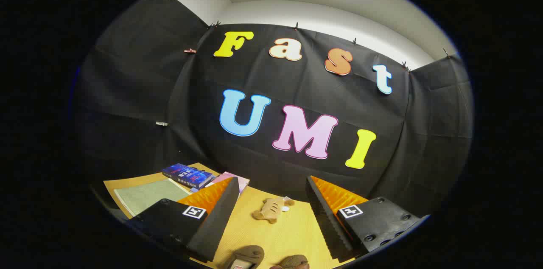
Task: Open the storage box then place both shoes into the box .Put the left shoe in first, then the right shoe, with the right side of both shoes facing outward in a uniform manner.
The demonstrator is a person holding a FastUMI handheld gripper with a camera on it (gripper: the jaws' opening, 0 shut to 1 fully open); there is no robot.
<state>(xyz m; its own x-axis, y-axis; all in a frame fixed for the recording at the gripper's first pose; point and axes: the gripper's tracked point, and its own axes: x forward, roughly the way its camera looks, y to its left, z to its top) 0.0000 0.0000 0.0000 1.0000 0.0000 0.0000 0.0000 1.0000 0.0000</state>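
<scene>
Between the spread fingers of the gripper (271,222), at the near edge of the wooden table (271,235), two brown shoes (248,256) are lying side by side, only their tops showing. The fingers are standing wide apart and pinching nothing. Just ahead of them, a small tan plush toy (270,209) is lying on the tabletop, with a little white piece touching it. Beyond the left finger, a grey-green mat (146,194) is lying flat, and past it a dark blue book (187,175) is resting beside some pink sheets (237,180). Behind everything, the booth's black cloth wall (140,91) is hanging.
</scene>
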